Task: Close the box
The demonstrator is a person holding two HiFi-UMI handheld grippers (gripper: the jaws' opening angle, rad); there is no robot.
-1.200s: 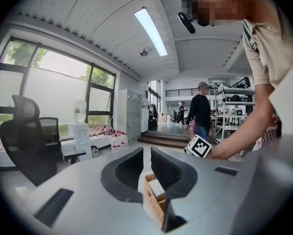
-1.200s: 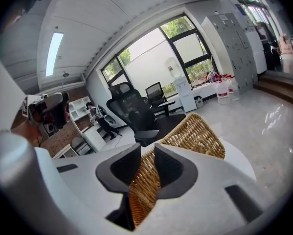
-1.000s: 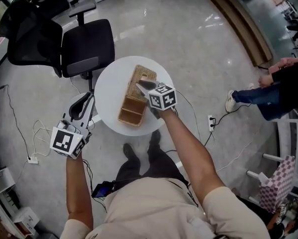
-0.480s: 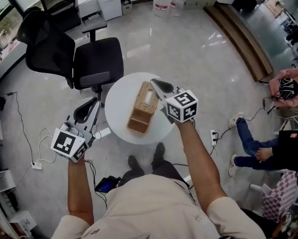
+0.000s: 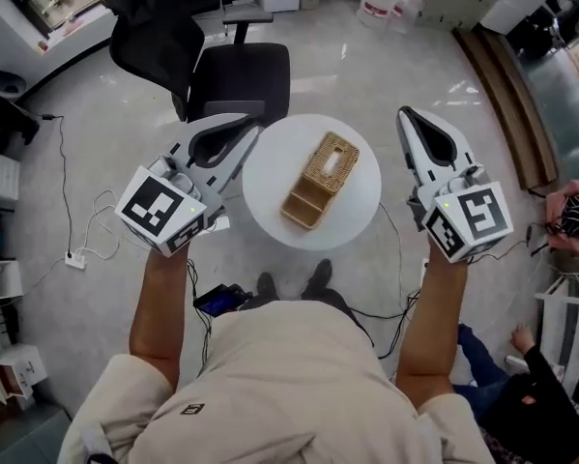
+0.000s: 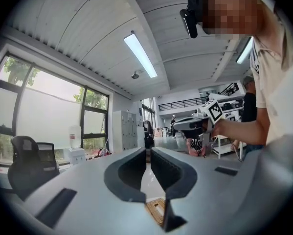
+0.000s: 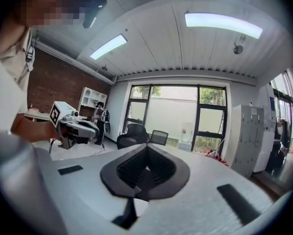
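Holding both claws high over the round white tabletop (image 5: 270,177), I look down on the wicker box (image 5: 320,180), which sits near the middle of it, well clear of either tool. The left claw (image 5: 251,129) hangs at the box's 10 o'clock, its jaws a narrow slit apart with nothing in them. The right claw (image 5: 406,116) hangs at 2 o'clock. Its jaws have just been closing and now meet, with nothing between them.

The risk, as I judge it, lies in the way back down. A light woven box could skid across the smooth tabletop, or off its edge, if a closed claw comes in blunt against its side. It could also tip if I press on one end only. The office chair (image 5: 236,71) crowds the tabletop at 11 o'clock, so there is little room to approach from that side.

The box is tan and oblong, and it lies aslant from 1 o'clock to 7 o'clock. Its far half shows a woven top with a small slot. Its near half reads as an open hollow, so I take the closing as not finished, though I cannot tell from here how the cover is hinged.
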